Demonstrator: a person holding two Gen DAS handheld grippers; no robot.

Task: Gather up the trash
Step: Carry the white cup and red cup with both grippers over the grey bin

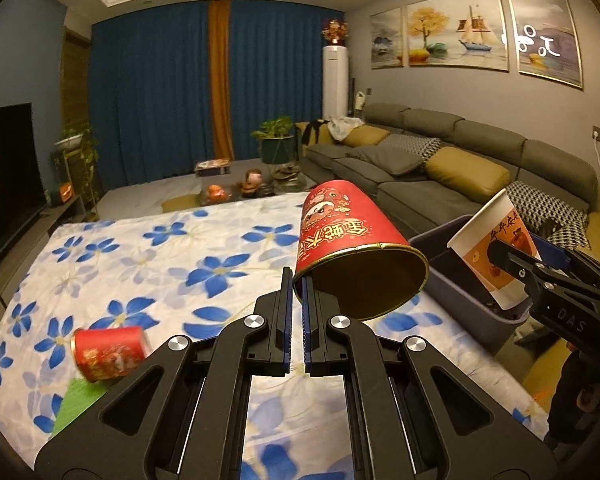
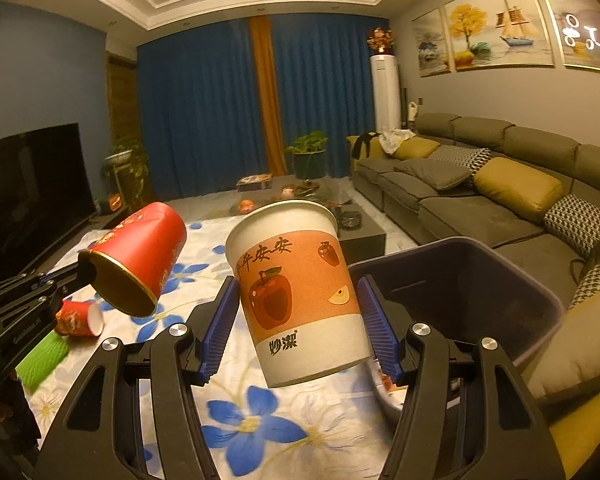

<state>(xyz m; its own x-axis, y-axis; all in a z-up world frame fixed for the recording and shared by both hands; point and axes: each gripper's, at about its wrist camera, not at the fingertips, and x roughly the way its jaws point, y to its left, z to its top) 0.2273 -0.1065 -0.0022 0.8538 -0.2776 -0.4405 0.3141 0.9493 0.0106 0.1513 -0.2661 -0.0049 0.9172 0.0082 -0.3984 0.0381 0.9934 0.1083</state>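
Observation:
My left gripper point(image 1: 297, 280) is shut on the rim of a big red paper cup point(image 1: 348, 240), held tilted above the table, mouth towards me; the cup also shows in the right wrist view point(image 2: 140, 256). My right gripper point(image 2: 296, 304) is shut on a white and orange paper cup with an apple print point(image 2: 300, 300), held upright in the air beside the grey bin point(image 2: 480, 280). In the left wrist view that cup point(image 1: 496, 248) hangs over the bin point(image 1: 452, 264). A smaller red cup point(image 1: 108, 354) lies on its side on the flowered tablecloth point(image 1: 160, 264).
A green foam net point(image 2: 44, 360) lies near the fallen cup point(image 2: 78, 318). A grey sofa point(image 2: 480, 192) runs along the right wall, a dark coffee table point(image 2: 360, 232) stands beyond, and a television point(image 2: 28, 184) is at left.

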